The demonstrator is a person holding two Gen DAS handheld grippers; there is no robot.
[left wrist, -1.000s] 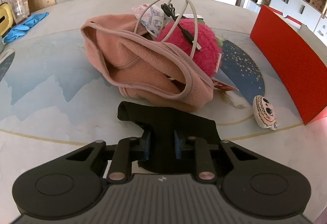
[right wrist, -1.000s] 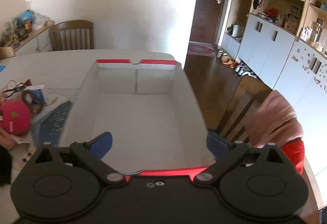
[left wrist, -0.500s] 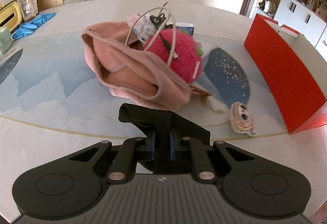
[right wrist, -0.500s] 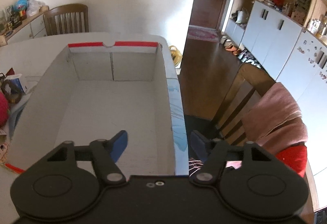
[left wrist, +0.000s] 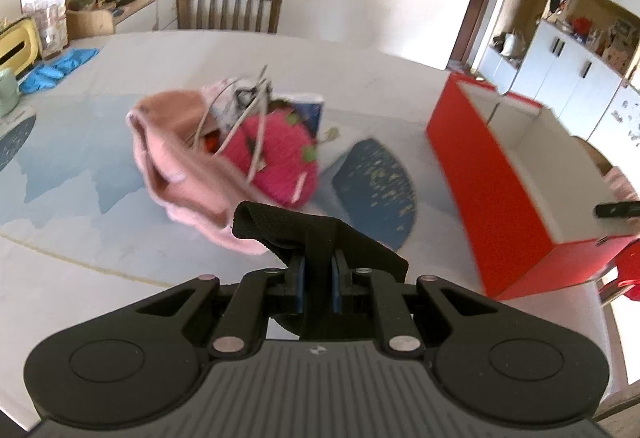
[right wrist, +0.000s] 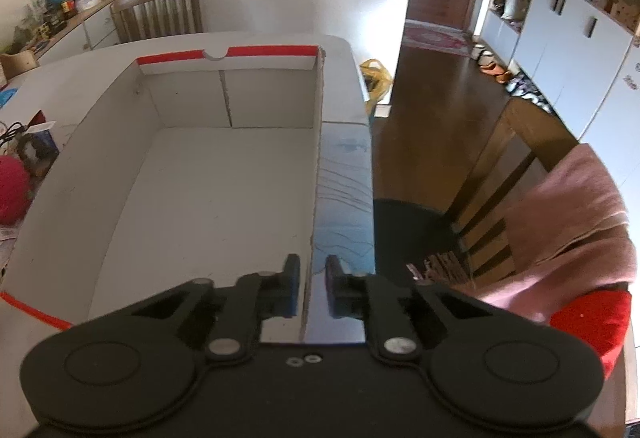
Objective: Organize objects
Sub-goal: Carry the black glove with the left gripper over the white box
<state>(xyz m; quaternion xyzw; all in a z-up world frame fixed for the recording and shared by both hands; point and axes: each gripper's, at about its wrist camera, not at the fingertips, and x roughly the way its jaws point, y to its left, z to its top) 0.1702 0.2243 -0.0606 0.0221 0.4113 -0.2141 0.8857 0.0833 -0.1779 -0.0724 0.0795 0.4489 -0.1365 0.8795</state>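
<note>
Lifted black cloth (left wrist: 320, 234) pinched in left gripper (left wrist: 319, 280), right gripper (right wrist: 312, 286) clamped on box wall (right wrist: 314, 198), only right view shows it.

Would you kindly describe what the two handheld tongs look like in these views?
Both tongs, left and right, are matte black plastic, with round discs on each side, silver pivot pins on angled link arms, and blue pads inside the fingers. The left body is ribbed grey. No cables or sleeves show.

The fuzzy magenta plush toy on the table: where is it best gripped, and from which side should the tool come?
Probably the bare right flank of the plush toy, coming from the right: the pink garment wraps its left side, the grey cable crosses its top, and the soft round body can be pinched anywhere.
</note>
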